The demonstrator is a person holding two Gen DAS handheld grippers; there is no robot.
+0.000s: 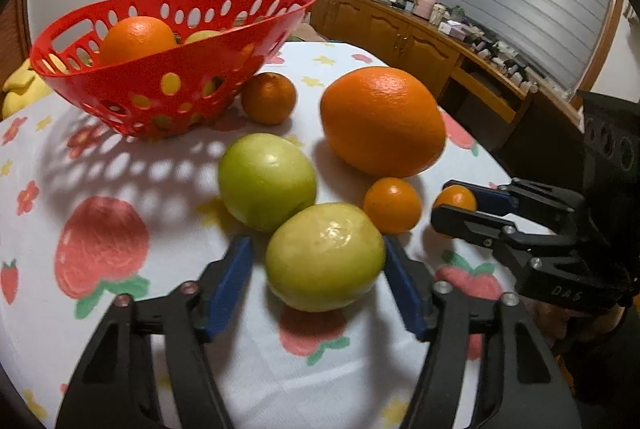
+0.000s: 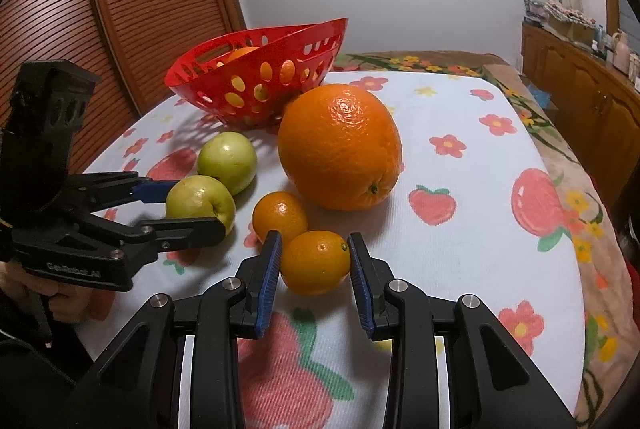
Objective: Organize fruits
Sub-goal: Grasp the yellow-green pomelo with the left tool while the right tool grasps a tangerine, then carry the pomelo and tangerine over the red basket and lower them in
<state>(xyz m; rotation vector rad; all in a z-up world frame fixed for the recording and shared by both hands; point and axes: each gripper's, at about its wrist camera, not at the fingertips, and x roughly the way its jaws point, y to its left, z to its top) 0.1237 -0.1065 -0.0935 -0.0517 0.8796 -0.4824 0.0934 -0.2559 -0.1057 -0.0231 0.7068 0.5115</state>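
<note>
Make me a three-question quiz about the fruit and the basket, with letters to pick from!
1. Where is the red plastic basket?
A. behind the loose fruit
B. on the floor
C. in a tool

2. How many green apples lie on the cloth?
A. one
B. two
C. four

3. The right tool is
A. holding the basket
B. far from all fruit
C. open around a small orange mandarin

A: the basket stands past the fruit.
B: the near green apple and the far green apple.
C: gaps show beside both pads.
</note>
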